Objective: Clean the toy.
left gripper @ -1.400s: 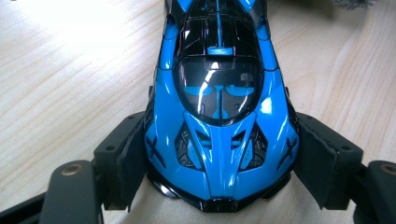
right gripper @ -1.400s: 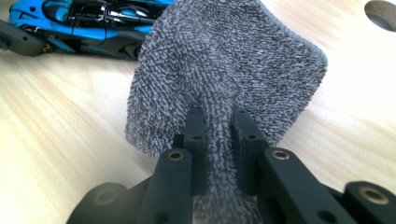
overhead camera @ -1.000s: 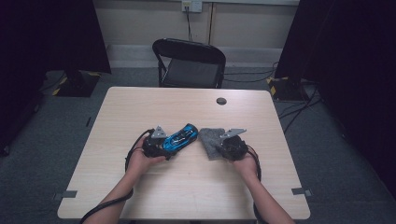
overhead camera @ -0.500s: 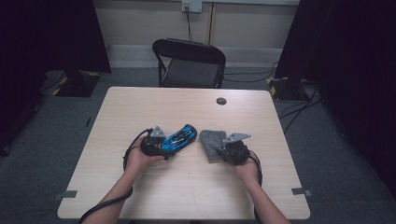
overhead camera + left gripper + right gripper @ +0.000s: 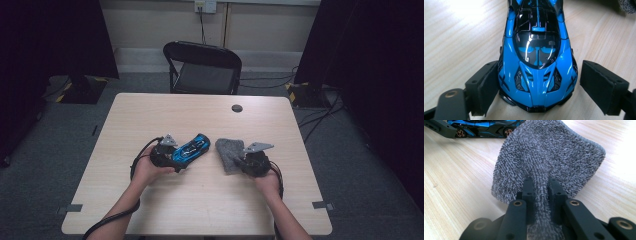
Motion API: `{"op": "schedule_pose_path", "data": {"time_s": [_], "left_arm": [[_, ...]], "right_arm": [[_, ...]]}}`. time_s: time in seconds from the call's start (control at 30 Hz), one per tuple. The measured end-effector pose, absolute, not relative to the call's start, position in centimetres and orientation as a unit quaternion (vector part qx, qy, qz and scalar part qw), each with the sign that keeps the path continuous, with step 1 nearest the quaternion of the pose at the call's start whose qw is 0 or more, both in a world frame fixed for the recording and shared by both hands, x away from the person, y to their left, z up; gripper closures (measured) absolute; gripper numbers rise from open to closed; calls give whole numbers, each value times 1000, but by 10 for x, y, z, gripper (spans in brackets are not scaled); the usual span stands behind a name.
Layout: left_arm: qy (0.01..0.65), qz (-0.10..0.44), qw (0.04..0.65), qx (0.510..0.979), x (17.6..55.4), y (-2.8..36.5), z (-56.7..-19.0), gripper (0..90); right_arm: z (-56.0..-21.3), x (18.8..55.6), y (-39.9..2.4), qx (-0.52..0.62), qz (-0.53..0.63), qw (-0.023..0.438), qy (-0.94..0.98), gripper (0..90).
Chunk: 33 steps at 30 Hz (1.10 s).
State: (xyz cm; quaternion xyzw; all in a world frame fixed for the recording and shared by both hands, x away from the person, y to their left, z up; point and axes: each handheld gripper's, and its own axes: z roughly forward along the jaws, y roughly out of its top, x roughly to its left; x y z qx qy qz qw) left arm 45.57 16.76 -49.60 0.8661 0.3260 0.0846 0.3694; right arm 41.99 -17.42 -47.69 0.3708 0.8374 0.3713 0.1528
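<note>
L gripper (image 5: 537, 82) just opened off car (image 5: 537, 57); gaps both sides.

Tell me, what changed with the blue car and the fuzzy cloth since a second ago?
The left gripper has just opened its jaws wider; the blue toy car sits between them, the right pad clear of it. The car, the grey cloth pinched in the right gripper, and both hands stayed put.
</note>
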Motion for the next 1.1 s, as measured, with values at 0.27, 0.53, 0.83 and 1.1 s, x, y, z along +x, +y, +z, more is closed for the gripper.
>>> {"op": "schedule_pose_path", "data": {"time_s": [0.27,0.53,0.83,1.1], "left_arm": [[306,89,360,877,454,169,-492,159],[295,91,368,877,453,173,-487,159],[304,106,384,865,457,176,-460,162],[290,101,395,866,480,141,-457,354]], "right_arm": [[-479,421,-173,370,373,148,838,785],[-481,421,-171,369,371,147,839,785],[-480,421,-171,371,373,148,837,785],[-481,420,-163,375,358,153,841,785]]}}
